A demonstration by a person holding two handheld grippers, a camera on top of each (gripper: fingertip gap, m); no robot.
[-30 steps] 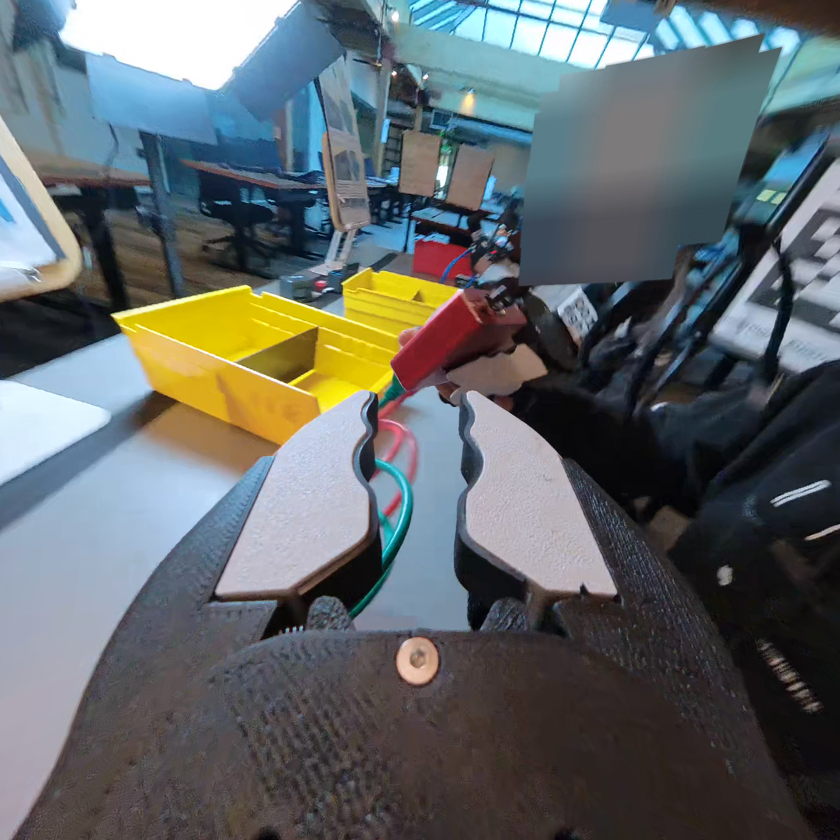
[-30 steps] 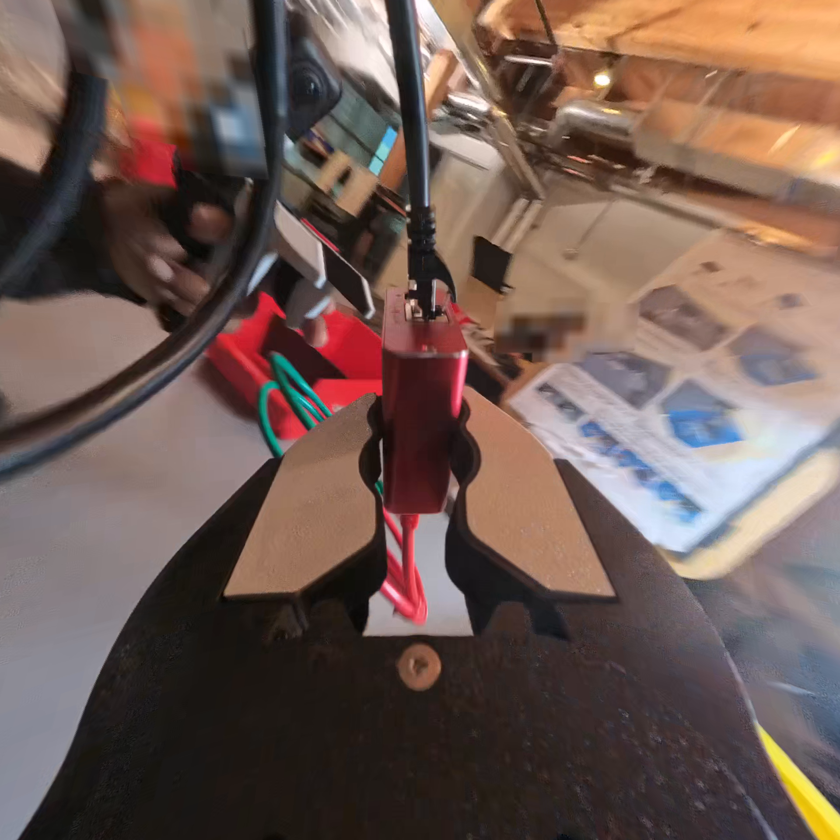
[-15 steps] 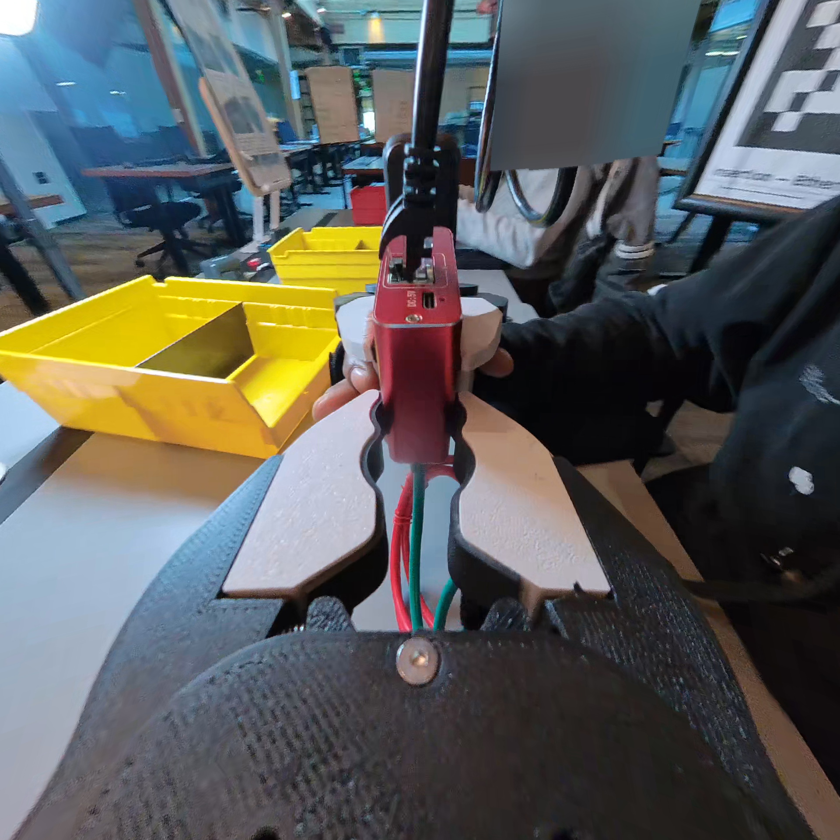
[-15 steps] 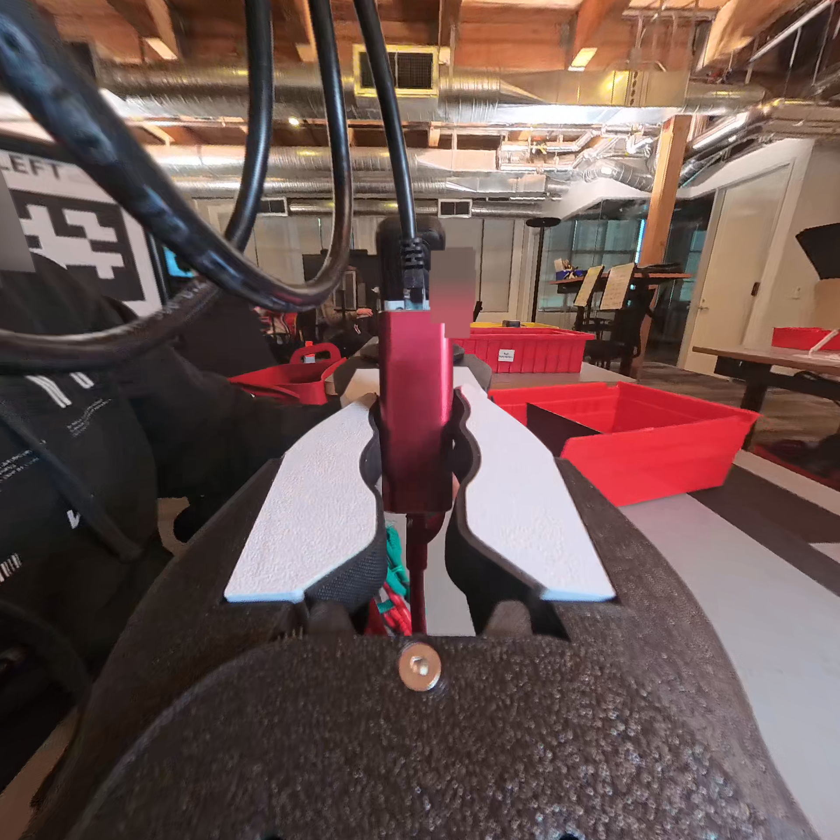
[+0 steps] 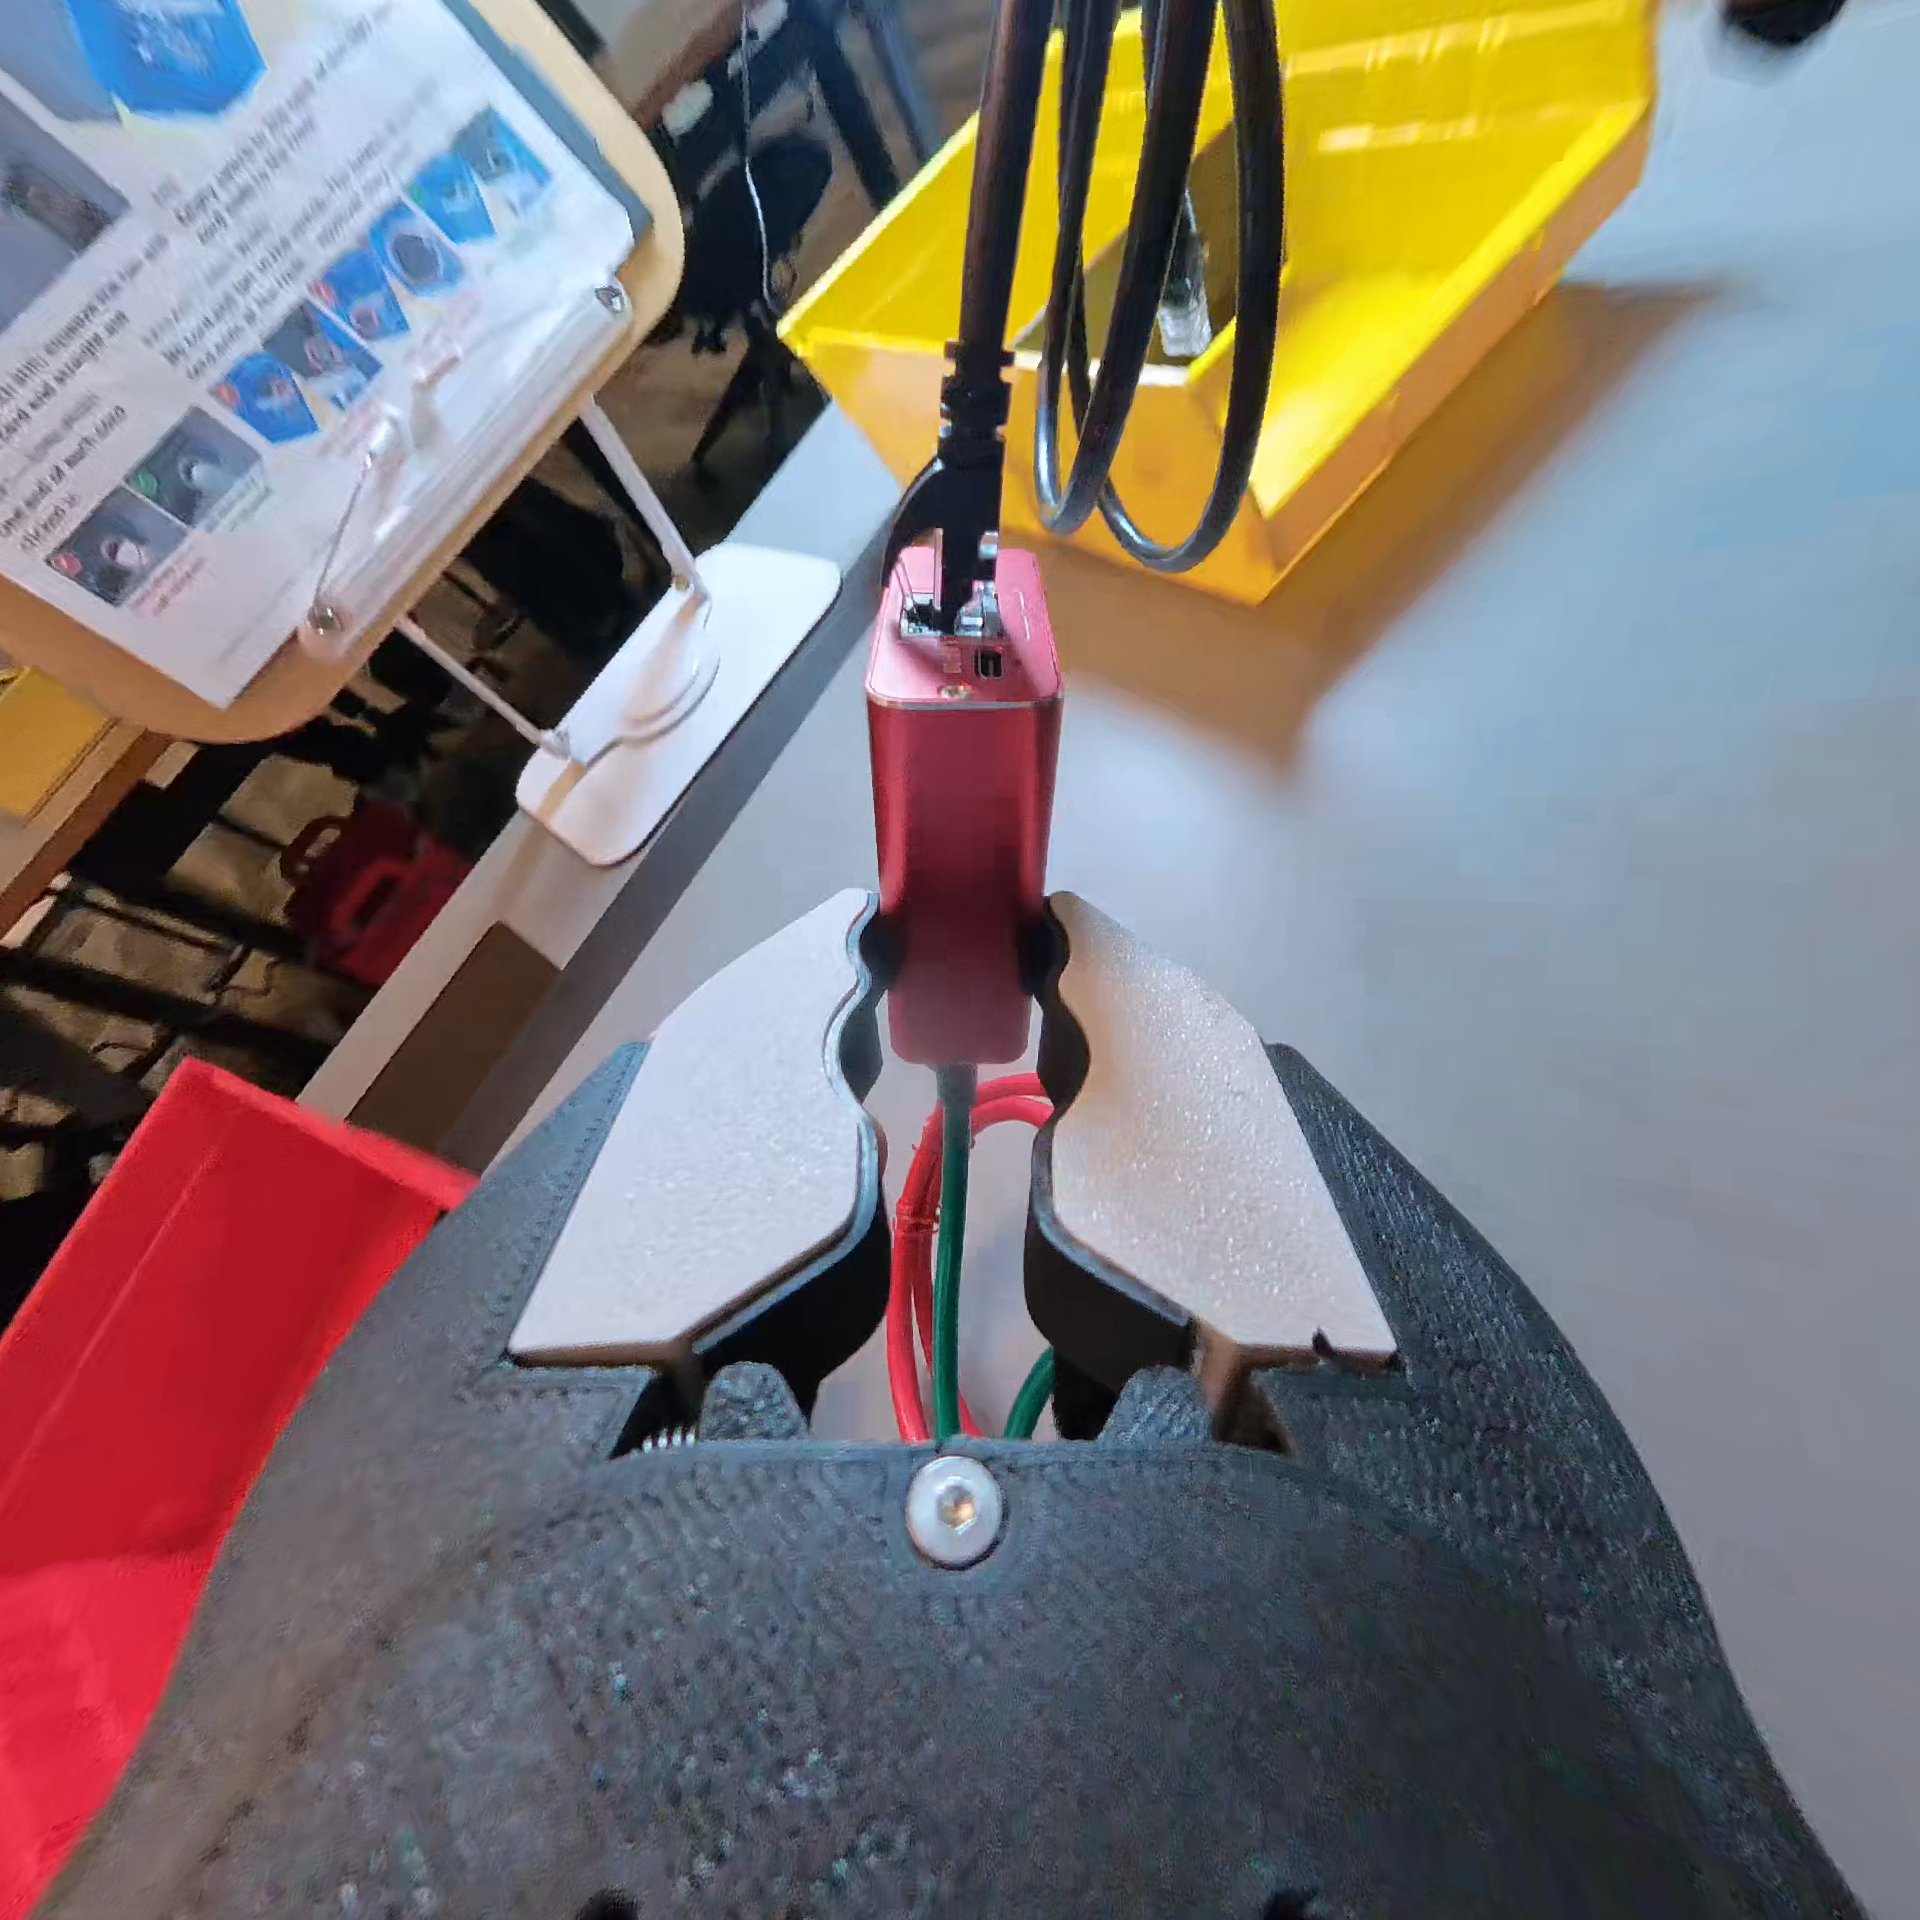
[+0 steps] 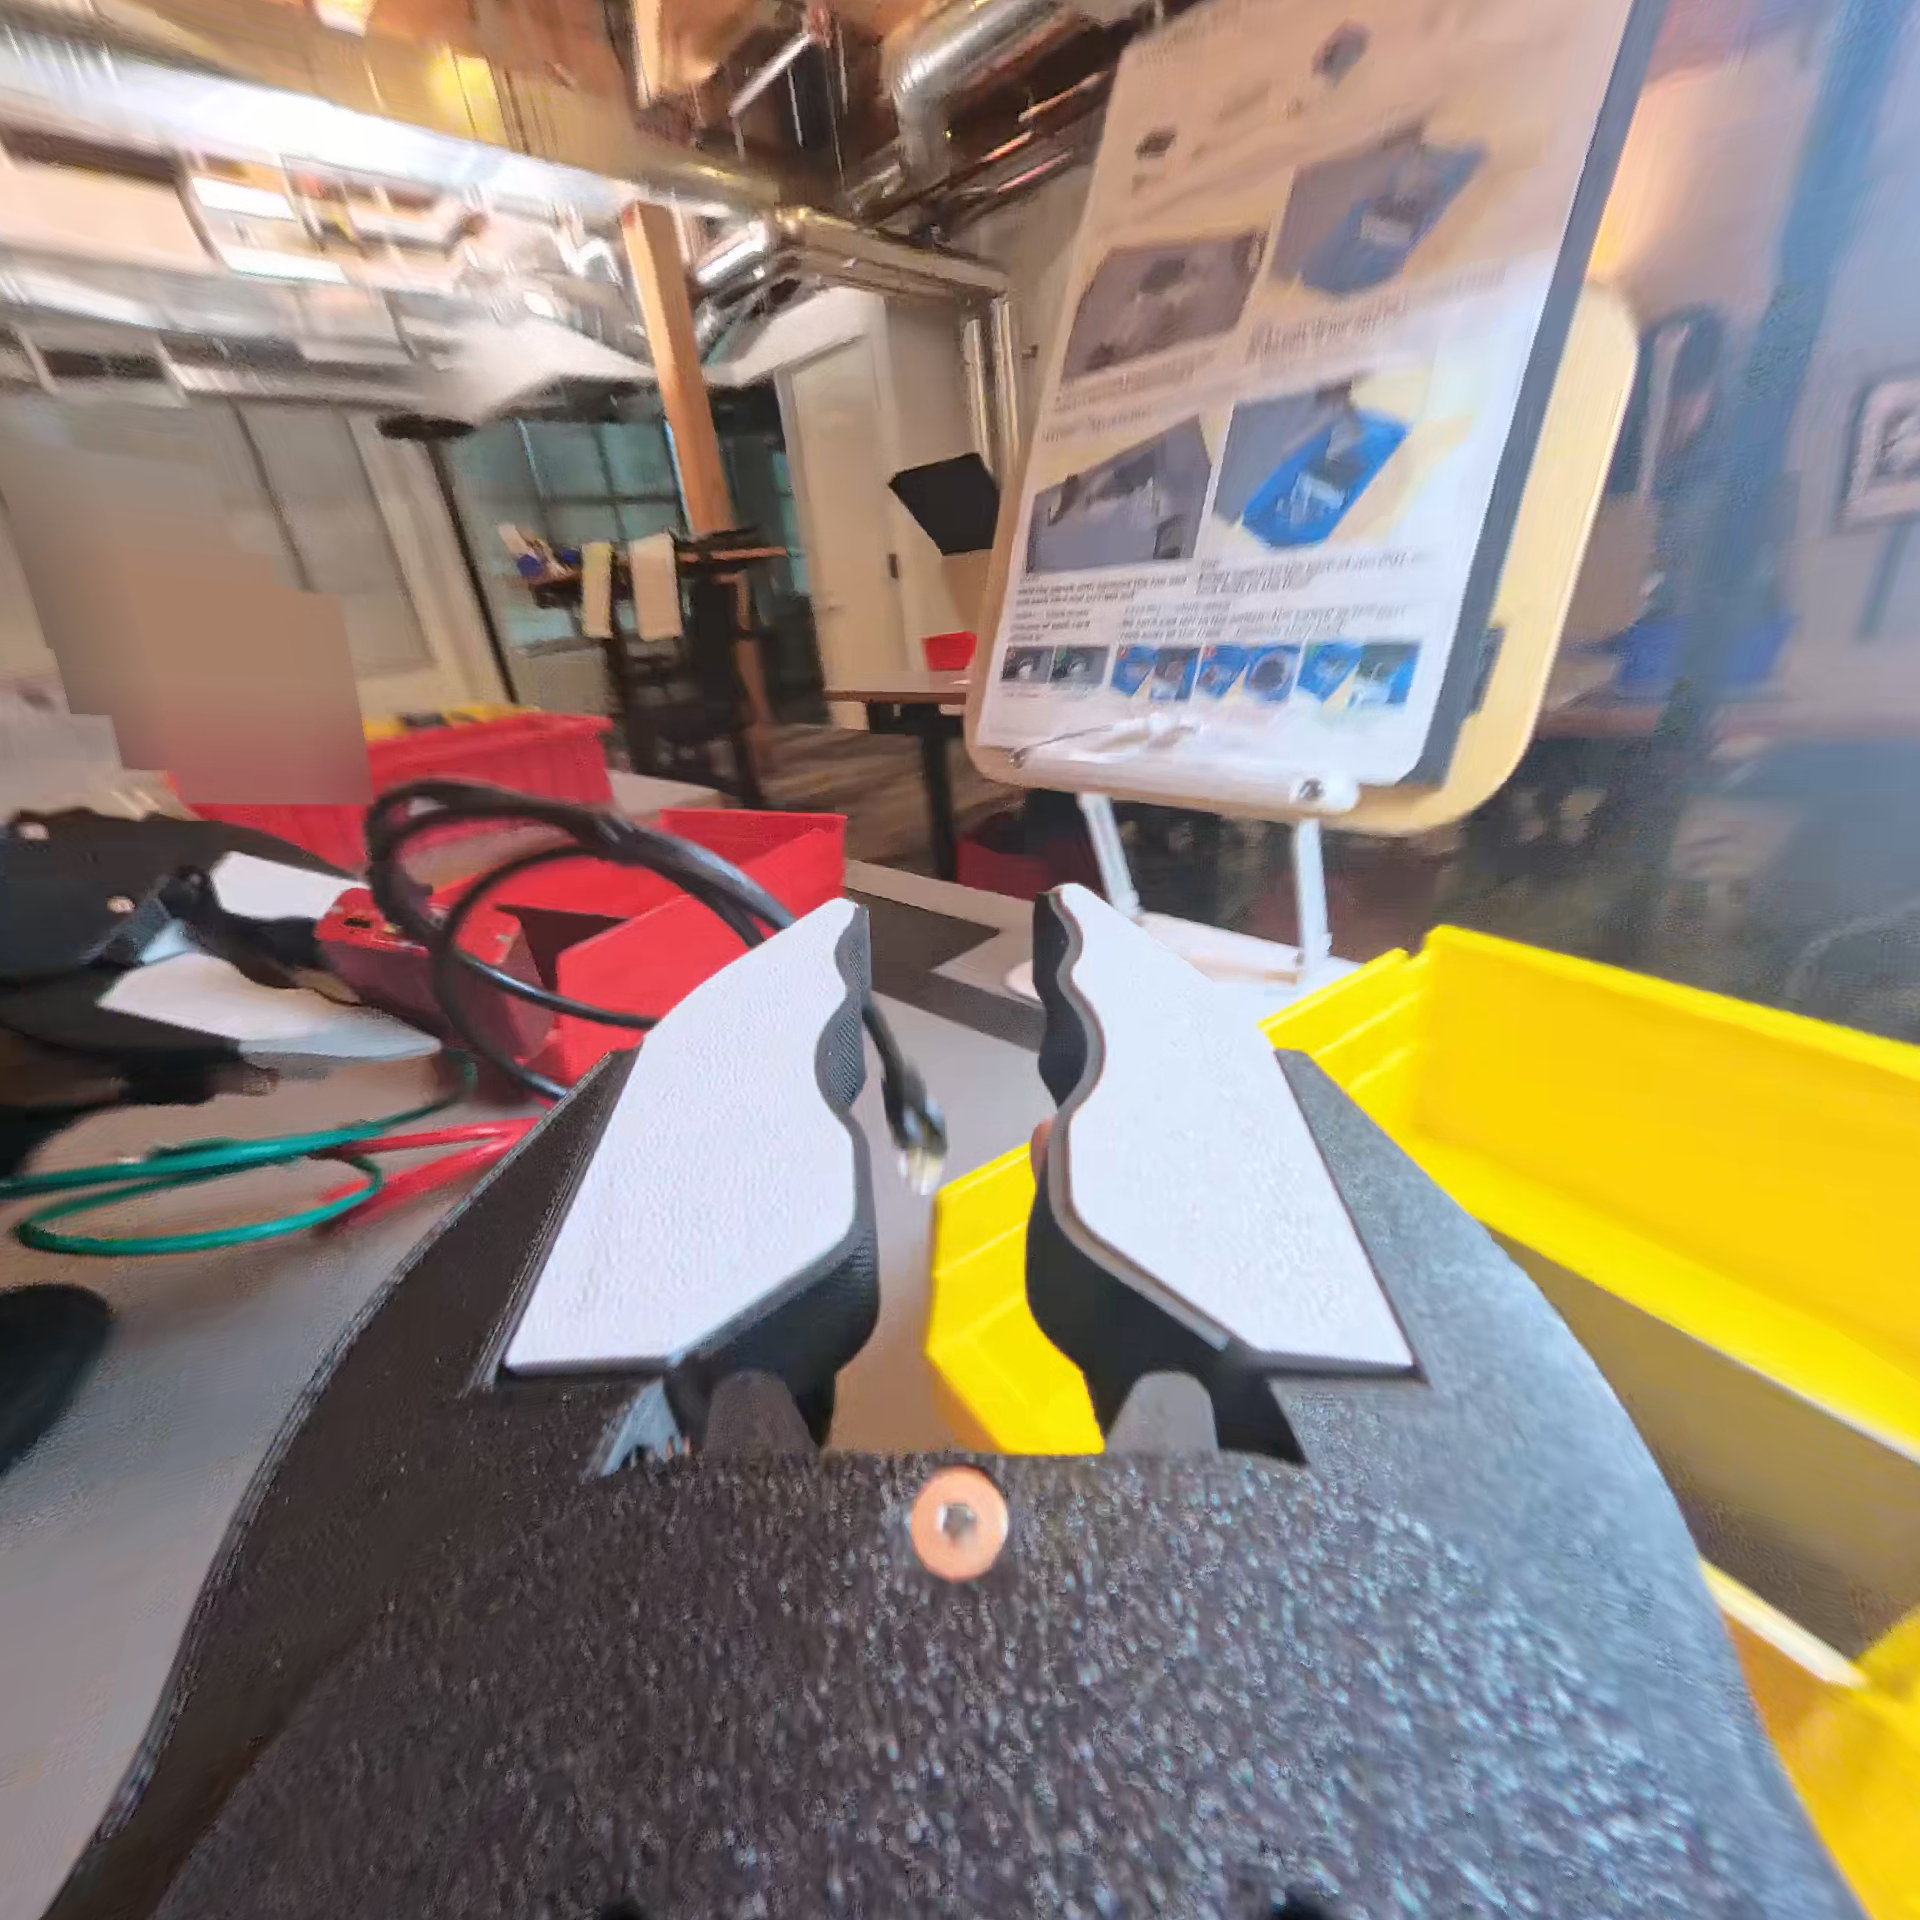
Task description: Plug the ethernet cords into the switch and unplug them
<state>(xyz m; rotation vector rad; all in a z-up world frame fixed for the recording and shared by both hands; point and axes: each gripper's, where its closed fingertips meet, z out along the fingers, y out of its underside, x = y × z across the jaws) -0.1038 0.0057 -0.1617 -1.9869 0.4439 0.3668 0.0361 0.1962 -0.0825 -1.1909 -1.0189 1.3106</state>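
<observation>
1. Between my left gripper's (image 5: 958,935) pads sits the red switch (image 5: 961,821), clamped by its near end, its body running straight ahead past the fingertips.
2. At the switch's far face a black ethernet cord (image 5: 977,343) is plugged in; the cord rises away from the tool and loops back down ahead of it.
3. Behind the switch, in the gap toward my palm, a green cord (image 5: 948,1278) and a red cord (image 5: 914,1247) trail from its near end.
4. Ahead of the left gripper and to its right stands a yellow bin (image 5: 1351,343), with the black cord's loose plug hanging over it; to the left is a red bin (image 5: 156,1299) and a printed sheet on a stand (image 5: 291,312).
5. My right gripper (image 6: 948,914) has its fingers apart and grips nothing.
6. Just past its fingertips the black cord's free plug (image 6: 920,1138) dangles, blurred, beside the yellow bin's (image 6: 1621,1049) corner.
7. Far to the right gripper's left I see the switch (image 6: 416,961) in the other gripper, the green and red cords lying on the grey table (image 6: 156,1403) below it.
</observation>
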